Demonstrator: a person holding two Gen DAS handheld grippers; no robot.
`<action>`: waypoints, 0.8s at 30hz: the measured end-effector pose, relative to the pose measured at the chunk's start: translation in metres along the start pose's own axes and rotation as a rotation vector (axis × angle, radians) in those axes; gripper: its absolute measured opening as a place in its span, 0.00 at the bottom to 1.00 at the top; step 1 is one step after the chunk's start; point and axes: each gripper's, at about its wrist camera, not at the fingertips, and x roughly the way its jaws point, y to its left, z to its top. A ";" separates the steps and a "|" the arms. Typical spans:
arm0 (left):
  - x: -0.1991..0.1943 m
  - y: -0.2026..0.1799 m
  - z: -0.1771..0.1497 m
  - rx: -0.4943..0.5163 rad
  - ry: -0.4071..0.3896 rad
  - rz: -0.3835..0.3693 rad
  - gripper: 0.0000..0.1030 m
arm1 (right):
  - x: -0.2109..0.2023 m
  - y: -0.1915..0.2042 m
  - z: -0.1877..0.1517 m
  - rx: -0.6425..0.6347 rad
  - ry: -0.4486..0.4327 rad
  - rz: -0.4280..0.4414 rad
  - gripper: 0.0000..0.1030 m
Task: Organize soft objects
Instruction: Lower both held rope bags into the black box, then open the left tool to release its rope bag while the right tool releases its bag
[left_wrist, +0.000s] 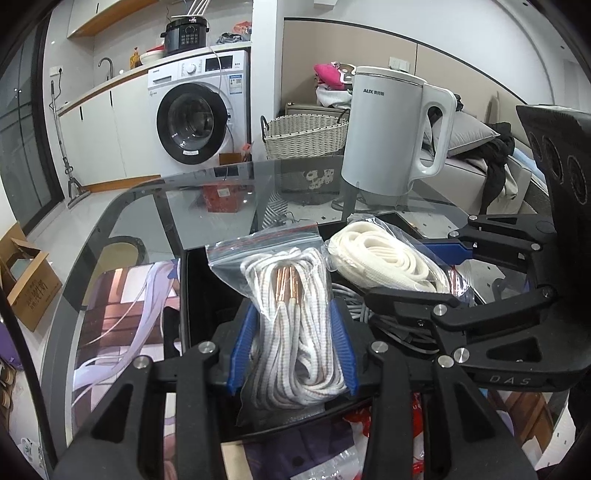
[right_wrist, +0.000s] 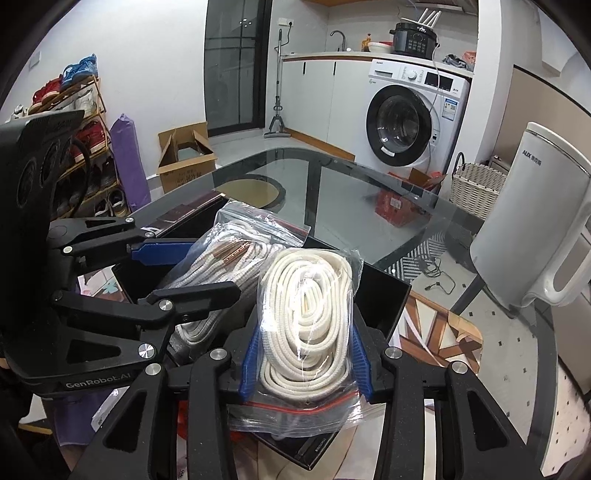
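Observation:
My left gripper (left_wrist: 293, 332) is shut on a clear zip bag of white speckled laces with copper tips (left_wrist: 291, 314), held over a black box (left_wrist: 195, 295). My right gripper (right_wrist: 306, 354) is shut on a clear zip bag of cream flat laces (right_wrist: 306, 314) over the same black box (right_wrist: 384, 295). The two bags sit side by side. The right gripper (left_wrist: 417, 273) shows in the left wrist view with the cream bag (left_wrist: 380, 258). The left gripper (right_wrist: 177, 269) shows in the right wrist view with the speckled bag (right_wrist: 225, 254). Grey cables (left_wrist: 351, 306) lie in the box.
The box stands on a glass table (left_wrist: 155, 221) over a printed mat (left_wrist: 122, 302). A white AUX kettle (left_wrist: 388, 129) stands at the table's far side; it is also in the right wrist view (right_wrist: 532, 229). A washing machine (left_wrist: 195, 114) and wicker basket (left_wrist: 306, 136) are beyond.

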 end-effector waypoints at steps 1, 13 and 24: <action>-0.001 0.000 -0.001 0.001 0.001 -0.002 0.39 | 0.000 0.000 0.000 -0.001 0.007 0.004 0.40; -0.014 0.000 -0.006 -0.001 0.008 -0.010 0.52 | -0.013 0.006 -0.001 -0.027 0.014 0.067 0.63; -0.040 0.002 -0.013 -0.038 -0.039 -0.024 0.94 | -0.052 -0.003 -0.011 0.013 -0.055 -0.061 0.86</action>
